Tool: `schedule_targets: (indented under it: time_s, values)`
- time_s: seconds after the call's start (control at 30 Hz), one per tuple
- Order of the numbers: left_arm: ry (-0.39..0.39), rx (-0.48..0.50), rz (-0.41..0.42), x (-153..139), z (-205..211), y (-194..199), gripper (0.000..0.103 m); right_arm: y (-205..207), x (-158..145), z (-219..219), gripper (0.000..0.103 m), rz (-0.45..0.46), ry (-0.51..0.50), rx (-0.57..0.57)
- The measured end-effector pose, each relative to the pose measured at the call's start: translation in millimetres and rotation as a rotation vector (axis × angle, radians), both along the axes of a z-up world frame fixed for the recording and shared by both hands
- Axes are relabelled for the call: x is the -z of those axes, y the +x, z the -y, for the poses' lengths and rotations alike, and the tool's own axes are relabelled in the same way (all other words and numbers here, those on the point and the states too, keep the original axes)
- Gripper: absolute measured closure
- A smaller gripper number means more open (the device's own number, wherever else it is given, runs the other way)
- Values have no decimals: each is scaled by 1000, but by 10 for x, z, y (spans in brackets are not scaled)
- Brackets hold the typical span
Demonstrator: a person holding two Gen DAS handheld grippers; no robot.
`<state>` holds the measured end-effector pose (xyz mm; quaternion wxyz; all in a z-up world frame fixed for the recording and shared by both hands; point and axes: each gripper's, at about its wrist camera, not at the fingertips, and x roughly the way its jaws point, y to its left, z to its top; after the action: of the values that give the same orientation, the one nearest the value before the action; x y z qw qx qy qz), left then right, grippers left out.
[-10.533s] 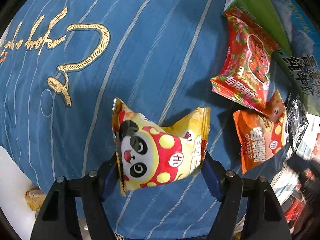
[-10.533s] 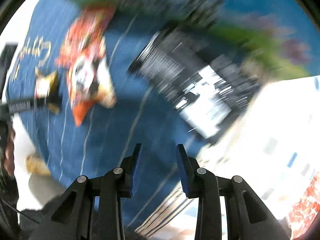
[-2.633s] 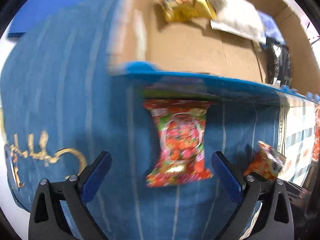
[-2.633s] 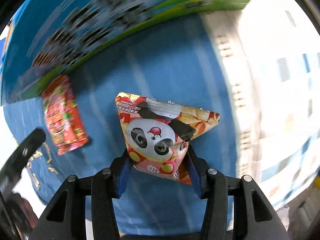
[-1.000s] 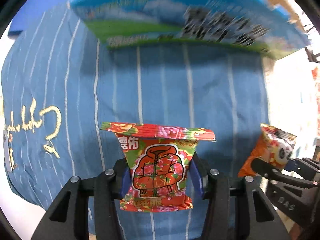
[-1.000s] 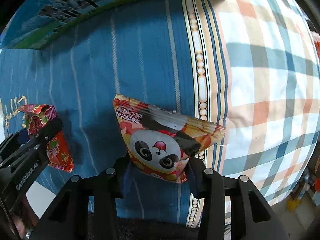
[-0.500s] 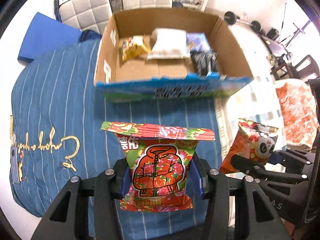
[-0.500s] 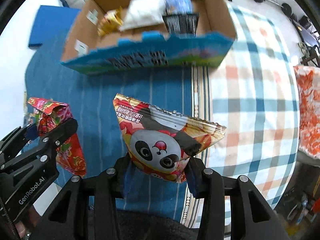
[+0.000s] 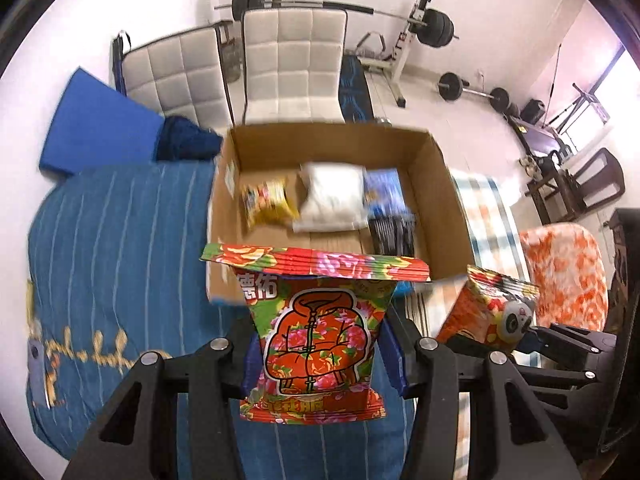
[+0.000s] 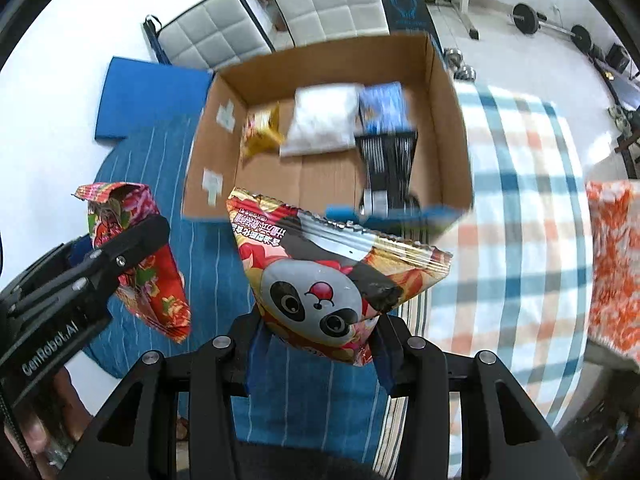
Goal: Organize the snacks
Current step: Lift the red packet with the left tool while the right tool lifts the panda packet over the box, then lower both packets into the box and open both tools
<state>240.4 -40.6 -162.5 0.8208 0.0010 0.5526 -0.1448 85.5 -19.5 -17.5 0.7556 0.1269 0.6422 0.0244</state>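
My left gripper (image 9: 320,354) is shut on a red and green floral snack bag (image 9: 316,332), held upright in the air. My right gripper (image 10: 316,344) is shut on an orange panda snack bag (image 10: 324,280). Each view also shows the other hand: the panda bag (image 9: 492,312) at the right of the left wrist view, the floral bag (image 10: 136,256) at the left of the right wrist view. Ahead and below lies an open cardboard box (image 9: 444,184) holding a yellow packet (image 9: 268,204), a white packet (image 9: 332,196), a blue packet (image 9: 384,188) and a black packet (image 9: 392,232).
The box (image 10: 448,120) rests on a blue striped cover (image 9: 112,240) beside a plaid cloth (image 10: 520,208). Behind it stand white padded chairs (image 9: 292,60), a blue mat (image 9: 100,128) and a barbell rack (image 9: 420,20). An orange patterned cushion (image 9: 568,276) sits at the right.
Both grippers have risen with their bags still held. The view has swung from the blue cover up to the whole open box and the room behind it.
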Motion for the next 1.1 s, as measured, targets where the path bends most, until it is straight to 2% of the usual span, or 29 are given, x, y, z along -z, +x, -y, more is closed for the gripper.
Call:
schedule_targets:
  time_s: [0.2,0.37,0.53,0.63,0.77,1.1]
  values:
    - [28,9,7,-6,2,501,57,517,-71,85,57,40,-41,-2]
    - [25,17,-81,306,-5,906,57,883,79,99,57,21,-52,-1]
    - [16,-32,-199,820,-108,1224,57,1207,479,98,57,-48,-52,4]
    - [1,-64,-297,1166,-187,1361,57,1328,761,84,57,-95,-43,5]
    - [14,-76,-379,1518,-208,1463,57,1429,1099,50,57,-146,-43,0]
    - [78,-24,-481,1965,-36,1580,57,1563,1758,-74,57,-266,-28,-31]
